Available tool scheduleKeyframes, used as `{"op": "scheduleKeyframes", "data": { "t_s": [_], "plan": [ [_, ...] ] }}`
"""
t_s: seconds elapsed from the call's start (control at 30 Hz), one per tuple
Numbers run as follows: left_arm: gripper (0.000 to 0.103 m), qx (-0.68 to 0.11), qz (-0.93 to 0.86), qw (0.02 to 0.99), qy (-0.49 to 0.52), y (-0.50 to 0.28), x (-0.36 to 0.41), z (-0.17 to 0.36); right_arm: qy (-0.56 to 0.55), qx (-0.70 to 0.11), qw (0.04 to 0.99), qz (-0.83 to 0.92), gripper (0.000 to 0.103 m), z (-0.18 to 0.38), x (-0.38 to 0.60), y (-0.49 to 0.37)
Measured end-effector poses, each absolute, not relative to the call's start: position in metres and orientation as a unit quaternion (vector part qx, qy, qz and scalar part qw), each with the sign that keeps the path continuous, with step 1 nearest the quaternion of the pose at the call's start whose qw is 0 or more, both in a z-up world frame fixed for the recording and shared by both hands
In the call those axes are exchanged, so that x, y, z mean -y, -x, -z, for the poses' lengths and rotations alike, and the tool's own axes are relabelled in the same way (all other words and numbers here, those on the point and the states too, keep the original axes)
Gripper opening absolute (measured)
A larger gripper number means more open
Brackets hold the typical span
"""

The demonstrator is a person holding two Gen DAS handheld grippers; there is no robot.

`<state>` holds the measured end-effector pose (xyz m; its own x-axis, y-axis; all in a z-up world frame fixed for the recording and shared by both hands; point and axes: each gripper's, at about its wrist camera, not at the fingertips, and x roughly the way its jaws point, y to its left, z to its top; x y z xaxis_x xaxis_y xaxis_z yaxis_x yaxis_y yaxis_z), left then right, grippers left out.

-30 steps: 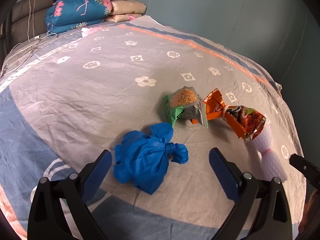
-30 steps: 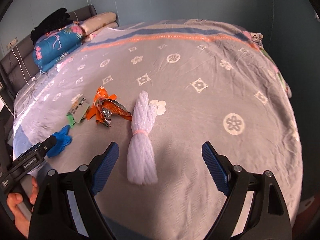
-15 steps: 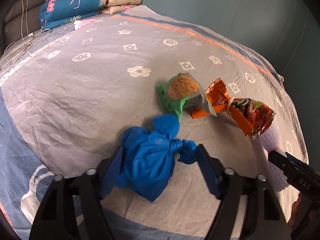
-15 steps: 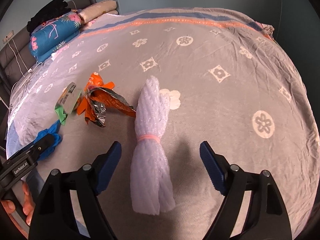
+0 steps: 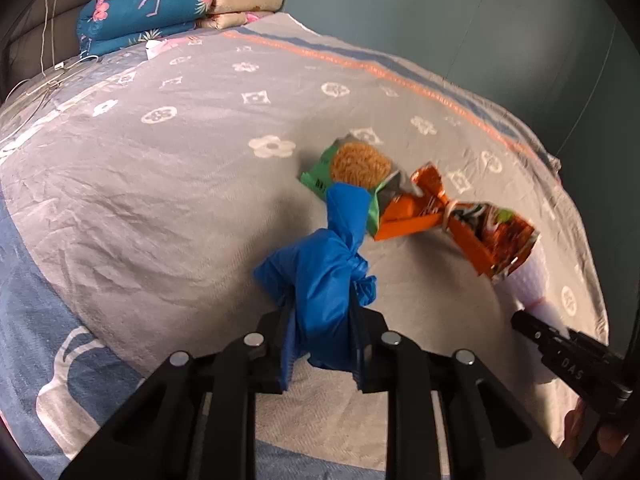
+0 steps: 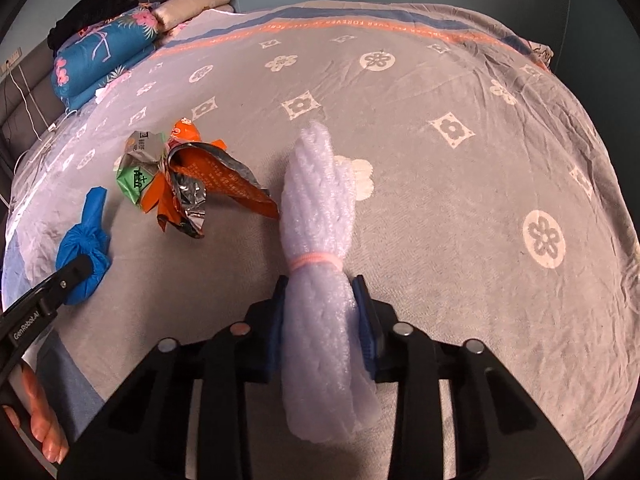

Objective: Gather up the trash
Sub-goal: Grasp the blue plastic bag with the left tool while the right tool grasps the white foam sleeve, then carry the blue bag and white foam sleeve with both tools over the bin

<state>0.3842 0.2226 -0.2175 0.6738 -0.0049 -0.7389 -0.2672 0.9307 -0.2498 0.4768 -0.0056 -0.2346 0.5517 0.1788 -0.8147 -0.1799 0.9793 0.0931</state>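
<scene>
On the grey bedspread, my left gripper [image 5: 322, 344] is shut on a knotted blue plastic bag [image 5: 320, 276], which also shows in the right wrist view [image 6: 84, 248]. My right gripper [image 6: 322, 320] is shut on a white bubble-wrap bundle [image 6: 318, 208] tied with a pink band; its end shows in the left wrist view [image 5: 528, 284]. Between them lie a green snack wrapper [image 5: 352, 168] and an orange foil wrapper [image 5: 472, 224], also seen in the right wrist view as green [image 6: 138, 176] and orange [image 6: 216, 180].
Folded quilts and pillows [image 5: 160, 8] are stacked at the head of the bed, with white cables [image 5: 44, 80] beside them. The bed edge [image 6: 592, 184] drops off at the right. A teal wall stands behind.
Both grippers moved forward and closed: the left on the blue bag, the right on the bubble-wrap bundle. The blue bag now stands more upright between the left fingers.
</scene>
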Motion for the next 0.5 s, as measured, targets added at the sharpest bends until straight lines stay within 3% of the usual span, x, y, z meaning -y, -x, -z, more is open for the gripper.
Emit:
{"op": "scheduleKeyframes", "data": {
  "t_s": [0.5],
  "plan": [
    [0.019,-0.357,-0.052,0.912,0.194,-0.353,-0.217,0.191,-0.042,-0.447,0.885,-0.121,0.025,0.188,0.045,-0.427]
  ]
}}
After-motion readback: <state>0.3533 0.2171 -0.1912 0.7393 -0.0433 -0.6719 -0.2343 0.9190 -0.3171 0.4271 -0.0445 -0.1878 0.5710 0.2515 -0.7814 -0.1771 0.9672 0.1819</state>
